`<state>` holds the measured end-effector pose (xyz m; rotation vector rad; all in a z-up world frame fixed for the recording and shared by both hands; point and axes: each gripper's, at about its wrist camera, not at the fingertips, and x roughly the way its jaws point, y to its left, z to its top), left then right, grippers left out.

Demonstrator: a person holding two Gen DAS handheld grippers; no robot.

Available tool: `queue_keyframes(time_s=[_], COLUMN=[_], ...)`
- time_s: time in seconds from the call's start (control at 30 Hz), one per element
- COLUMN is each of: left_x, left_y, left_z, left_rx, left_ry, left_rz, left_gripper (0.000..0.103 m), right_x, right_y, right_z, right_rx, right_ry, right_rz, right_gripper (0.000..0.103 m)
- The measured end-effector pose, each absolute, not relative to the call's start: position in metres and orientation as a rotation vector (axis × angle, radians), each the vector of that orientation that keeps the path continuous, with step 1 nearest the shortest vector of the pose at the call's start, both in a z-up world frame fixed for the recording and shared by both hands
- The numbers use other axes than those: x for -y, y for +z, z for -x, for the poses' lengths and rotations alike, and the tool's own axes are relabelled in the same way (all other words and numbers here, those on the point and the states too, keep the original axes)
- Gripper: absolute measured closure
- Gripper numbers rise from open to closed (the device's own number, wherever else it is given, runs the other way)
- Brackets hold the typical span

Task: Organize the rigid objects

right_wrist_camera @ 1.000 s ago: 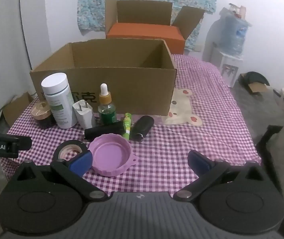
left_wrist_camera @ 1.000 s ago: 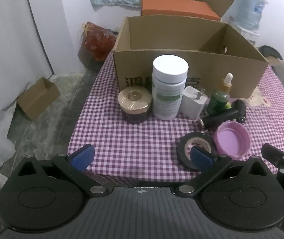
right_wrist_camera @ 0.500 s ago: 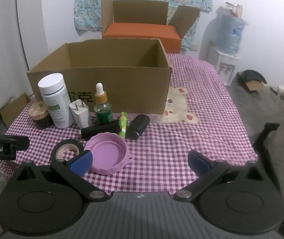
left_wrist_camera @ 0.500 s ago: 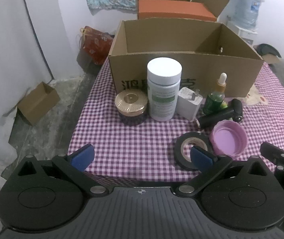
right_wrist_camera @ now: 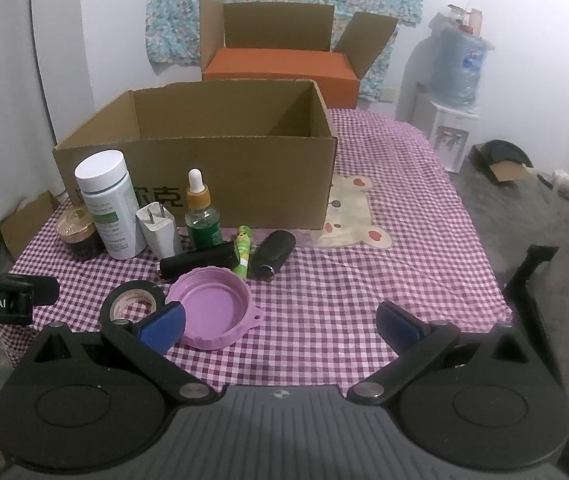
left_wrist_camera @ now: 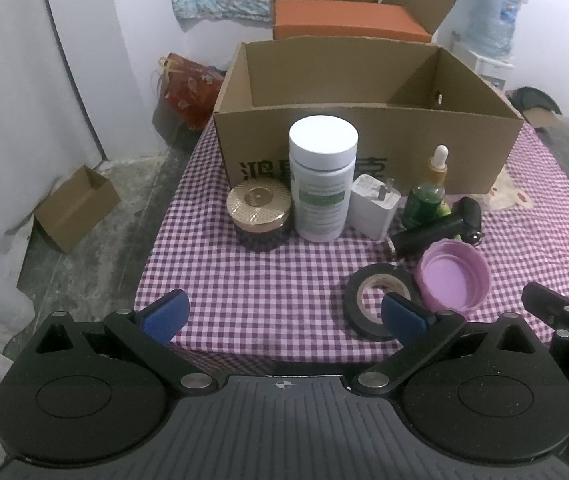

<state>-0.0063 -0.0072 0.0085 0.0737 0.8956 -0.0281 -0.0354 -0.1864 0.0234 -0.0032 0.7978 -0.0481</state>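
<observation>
I see the rigid bits bunched on the checked tabletop [right_wrist_camera: 384, 280] just in front of the open cardboard box [left_wrist_camera: 364, 140]: white bottle [left_wrist_camera: 322, 178] upright w/ gold-lid jar [left_wrist_camera: 259, 214] at its left, charger plug [left_wrist_camera: 373, 210] & green dropper bottle [left_wrist_camera: 426, 200] at its right. Nearer me than the bottle: black tube [right_wrist_camera: 198, 262], green stick [right_wrist_camera: 243, 252], black tape roll [left_wrist_camera: 378, 300], purple lid [right_wrist_camera: 214, 306] touching the roll. Left tongs [left_wrist_camera: 282, 314] & right tongs [right_wrist_camera: 280, 326] both spread wide, nothing between them, hanging over the tabletop's near edge.

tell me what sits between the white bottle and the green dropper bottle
A white plug adapter stands between the white bottle and the green dropper bottle, prongs up. Both wrist views show it.
</observation>
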Motion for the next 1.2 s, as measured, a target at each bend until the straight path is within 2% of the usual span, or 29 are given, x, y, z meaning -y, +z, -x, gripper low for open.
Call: queue_keyframes(time_s=[1.2], left_x=[0.0051], left_y=[0.0007], left_z=[0.0036], left_rx=[-0.913], left_ry=[-0.034], left_rz=[-0.069], left_gripper=[0.0], right_x=[0.1824], right_y=[0.0248], right_z=[0.0343], right_rx=[-0.794], right_ry=[-0.048], right_rz=[0.008], right_gripper=[0.0])
